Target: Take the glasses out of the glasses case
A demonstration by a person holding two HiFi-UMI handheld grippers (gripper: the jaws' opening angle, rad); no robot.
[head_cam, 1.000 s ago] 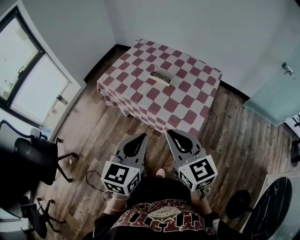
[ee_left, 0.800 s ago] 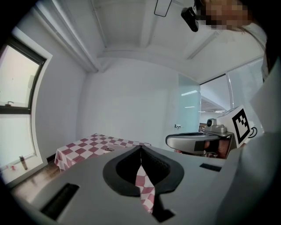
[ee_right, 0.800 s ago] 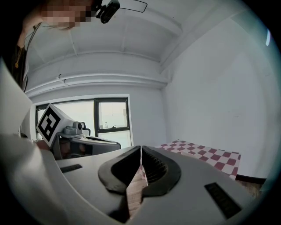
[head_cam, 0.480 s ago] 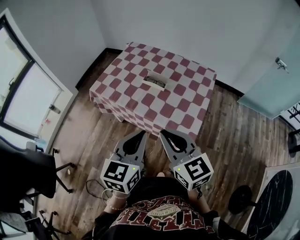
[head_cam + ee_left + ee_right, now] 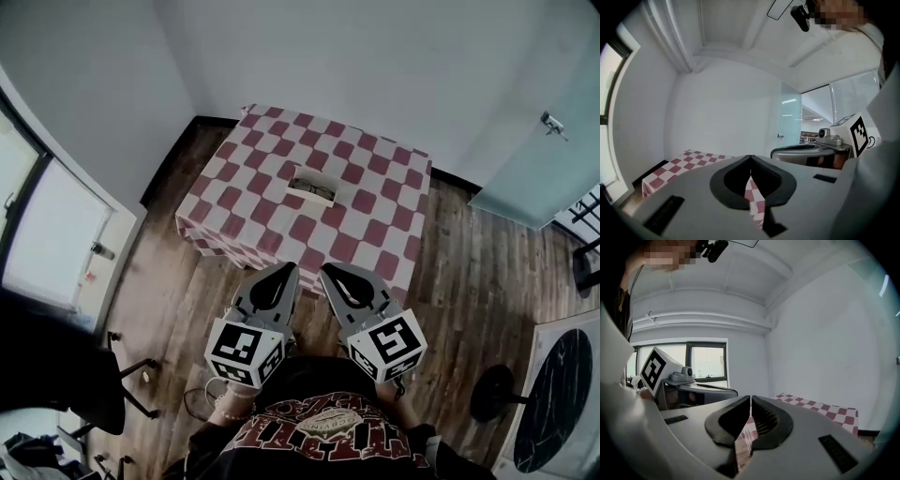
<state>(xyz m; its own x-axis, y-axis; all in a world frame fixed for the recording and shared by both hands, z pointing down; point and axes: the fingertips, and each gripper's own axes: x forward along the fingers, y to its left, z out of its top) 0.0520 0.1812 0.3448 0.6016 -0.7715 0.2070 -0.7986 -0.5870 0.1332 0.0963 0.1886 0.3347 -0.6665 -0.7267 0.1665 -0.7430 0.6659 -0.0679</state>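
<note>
Left hand-held gripper [image 5: 284, 272] and right hand-held gripper [image 5: 328, 274] pressed together, both empty.
I hold them low before my chest, tips leaning toward each other, because the glasses case [image 5: 311, 187] lies well apart on the checkered tabletop [image 5: 375, 178], the glasses [image 5: 320, 191] inside; first I must approach.

Two tools [image 5: 285, 270] [image 5: 329, 272], one case [image 5: 312, 188], one table [image 5: 380, 202]
</note>
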